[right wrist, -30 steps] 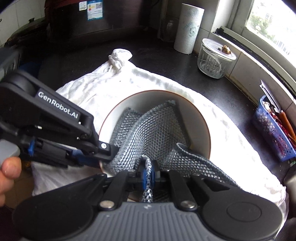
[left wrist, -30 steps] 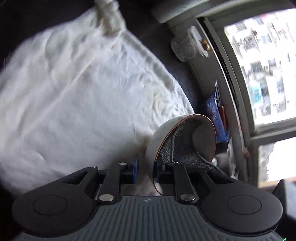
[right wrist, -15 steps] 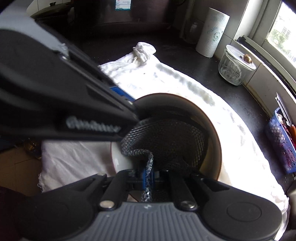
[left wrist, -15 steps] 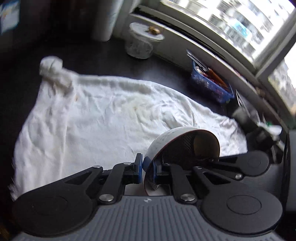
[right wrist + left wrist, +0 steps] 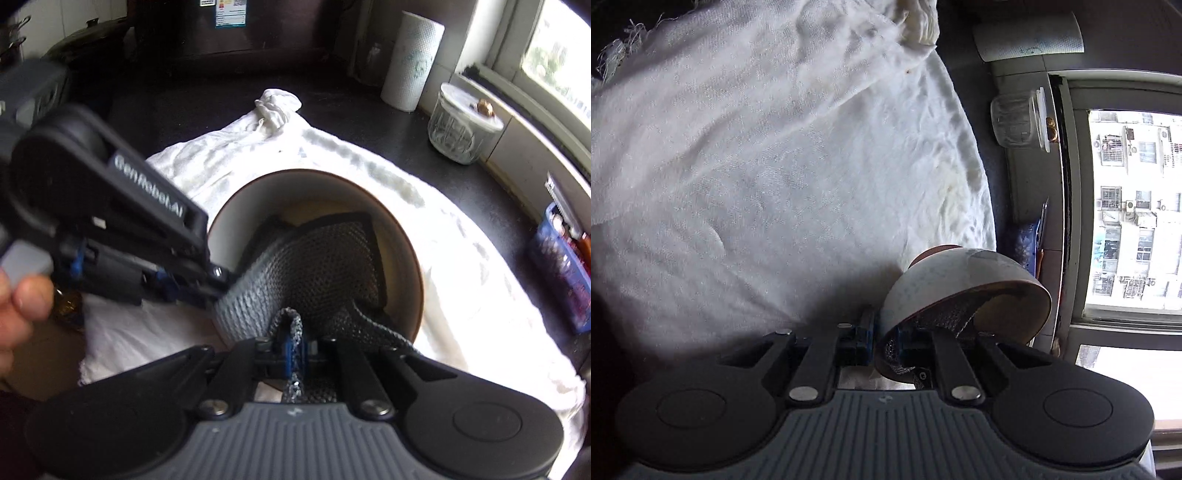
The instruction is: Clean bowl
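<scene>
"GenRobot.AI" is printed in white on the left tool [image 5: 218, 275].

Things around the dark counter [image 5: 207, 96]

A big white cloth [image 5: 461, 258] lies spread out. A paper roll [image 5: 412, 61] stands near a glass jar [image 5: 461, 129] with a lid. A blue basket [image 5: 561, 269] sits by the window [image 5: 1134, 206].

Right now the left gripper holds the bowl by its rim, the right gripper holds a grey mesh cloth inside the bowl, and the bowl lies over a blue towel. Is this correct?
Not quite: the towel is white, not blue, as the right wrist view shows. The rest stands: the left gripper clamps the bowl by its rim, and the right gripper holds the grey mesh cloth inside it.
</scene>
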